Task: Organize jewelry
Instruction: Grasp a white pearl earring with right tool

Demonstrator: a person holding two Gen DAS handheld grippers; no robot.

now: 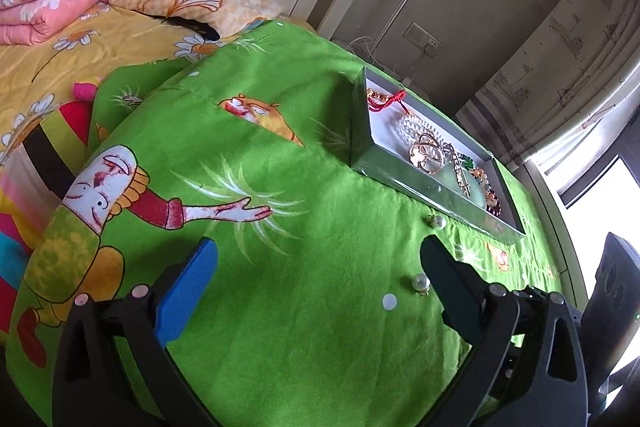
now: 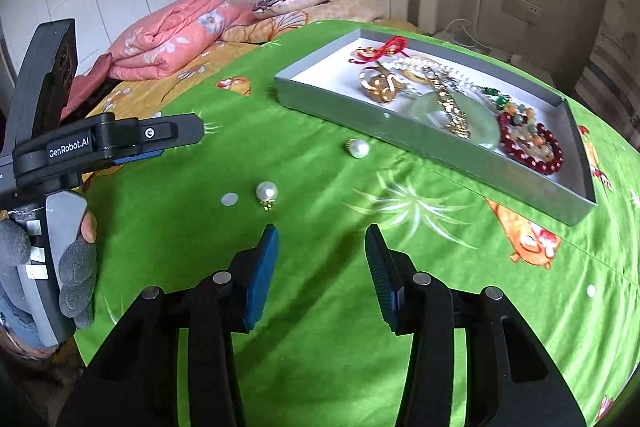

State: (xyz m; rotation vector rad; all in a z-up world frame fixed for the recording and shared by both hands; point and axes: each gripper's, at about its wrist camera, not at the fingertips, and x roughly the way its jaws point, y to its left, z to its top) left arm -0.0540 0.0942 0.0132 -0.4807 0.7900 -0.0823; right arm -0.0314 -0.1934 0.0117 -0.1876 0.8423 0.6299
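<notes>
— How's the light?
— Daylight floods in from my window [image 1: 592,183], blown out white; soft shadows fall on the green bedspread [image 1: 304,195].
— Sharp?
— Mostly, though fisheye bends the edges, corners black.

Green cartoon-print cloth [image 2: 320,307], grey tray [image 2: 360,115], white pearls [image 2: 267,191], seemingly dark-red bead bracelet [image 2: 532,147]

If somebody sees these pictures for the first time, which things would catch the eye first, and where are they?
First the bright green cartoon bedspread that fills both views. Then the grey tray at its far right side, heaped with jewelry, a red bead bracelet at its near end. Two loose pearl earrings lie on the cloth before the open right hand-held gripper.
</notes>
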